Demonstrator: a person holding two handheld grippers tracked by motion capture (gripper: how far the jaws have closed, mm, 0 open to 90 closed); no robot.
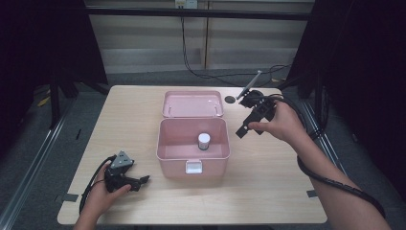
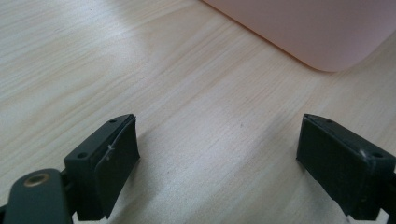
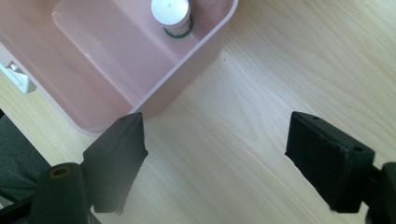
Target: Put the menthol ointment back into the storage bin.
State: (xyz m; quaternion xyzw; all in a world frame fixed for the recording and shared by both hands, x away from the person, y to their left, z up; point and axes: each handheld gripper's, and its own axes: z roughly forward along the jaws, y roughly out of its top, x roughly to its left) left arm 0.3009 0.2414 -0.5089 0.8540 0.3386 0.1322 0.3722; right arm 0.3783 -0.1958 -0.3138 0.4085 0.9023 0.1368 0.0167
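Note:
A pink storage box (image 1: 172,143) stands open mid-table, its lid (image 1: 192,104) folded back behind it. Upright inside it is a small bottle (image 1: 204,141) with a white cap. My left gripper (image 1: 142,180) rests low on the table at the front left, open, its jaws wide apart over bare wood (image 2: 219,158) and pointing toward the box's corner (image 2: 303,28). My right gripper (image 1: 242,130) hovers just right of the box, open and empty (image 3: 215,158). From there I look down on the box's wall (image 3: 196,46) and the bottle (image 3: 171,11).
The box's white latch (image 1: 193,166) faces the front edge. A small dark disc (image 1: 230,99) lies at the back right of the table. Tape marks (image 1: 71,197) sit near the front corners. Cables trail from both grippers.

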